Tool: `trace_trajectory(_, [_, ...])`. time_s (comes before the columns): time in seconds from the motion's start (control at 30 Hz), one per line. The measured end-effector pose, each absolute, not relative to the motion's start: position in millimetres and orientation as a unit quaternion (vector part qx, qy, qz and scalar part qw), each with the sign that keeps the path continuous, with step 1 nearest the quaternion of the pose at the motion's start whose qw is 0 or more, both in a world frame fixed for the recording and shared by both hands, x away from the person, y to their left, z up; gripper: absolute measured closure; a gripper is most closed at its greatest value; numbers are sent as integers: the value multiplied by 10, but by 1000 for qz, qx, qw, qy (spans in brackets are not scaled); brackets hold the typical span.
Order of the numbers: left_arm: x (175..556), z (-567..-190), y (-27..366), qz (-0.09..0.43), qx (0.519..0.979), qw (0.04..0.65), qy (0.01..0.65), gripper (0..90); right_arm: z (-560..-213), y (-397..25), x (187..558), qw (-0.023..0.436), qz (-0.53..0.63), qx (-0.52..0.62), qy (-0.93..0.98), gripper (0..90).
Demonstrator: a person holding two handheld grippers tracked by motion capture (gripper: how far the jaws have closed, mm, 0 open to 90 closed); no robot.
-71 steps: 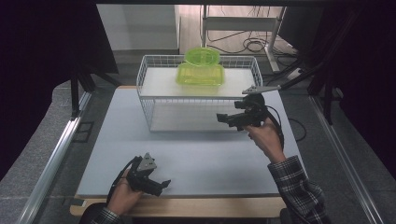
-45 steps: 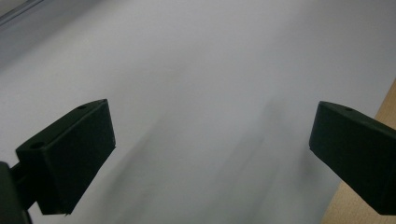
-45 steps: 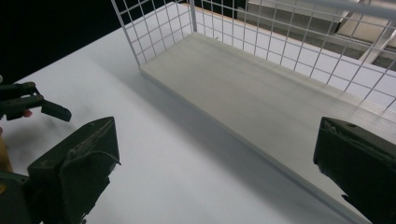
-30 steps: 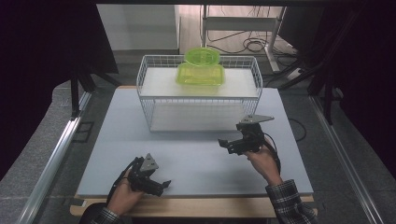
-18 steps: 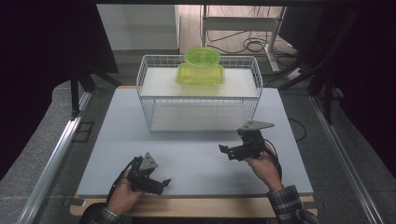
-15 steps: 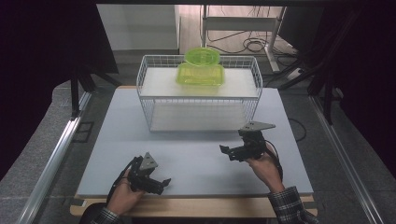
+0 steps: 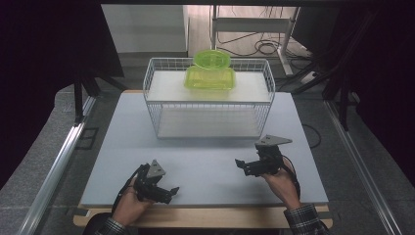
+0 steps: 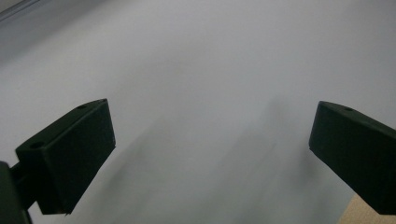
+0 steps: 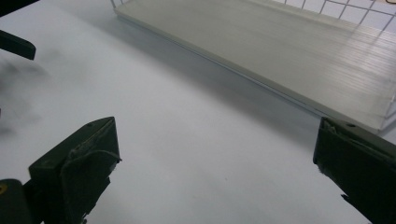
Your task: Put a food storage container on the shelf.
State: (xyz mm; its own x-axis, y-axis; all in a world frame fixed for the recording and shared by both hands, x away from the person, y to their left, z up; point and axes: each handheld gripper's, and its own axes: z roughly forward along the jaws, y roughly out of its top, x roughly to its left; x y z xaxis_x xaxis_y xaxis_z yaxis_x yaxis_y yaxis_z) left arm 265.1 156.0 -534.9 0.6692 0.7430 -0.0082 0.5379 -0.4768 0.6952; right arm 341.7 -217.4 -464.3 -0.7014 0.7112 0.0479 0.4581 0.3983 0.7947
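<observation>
Green baskets (image 7: 209, 71) stacked on top shelf of wire rack (image 7: 266, 81), well apart from both tools. Right hand-held gripper (image 7: 246, 166) near rack front, jaws apart, empty. Left hand-held gripper (image 7: 166, 193) at near table (image 7: 205, 171) edge, jaws apart, empty. Risk: snagging rack wire on approach; tipping stack through off-centre grasp.

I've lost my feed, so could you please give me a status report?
Both tongs, left and right, open, empty. Green containers on wire rack. Nothing between.
</observation>
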Motion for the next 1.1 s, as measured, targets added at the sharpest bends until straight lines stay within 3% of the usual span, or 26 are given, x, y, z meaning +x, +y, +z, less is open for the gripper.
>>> trace_trajectory(1.1, [2652, -5340, 1551, 140, 844, 343, 388, 35, -5021, -2488, 3237, 156, 372, 382, 832, 4])
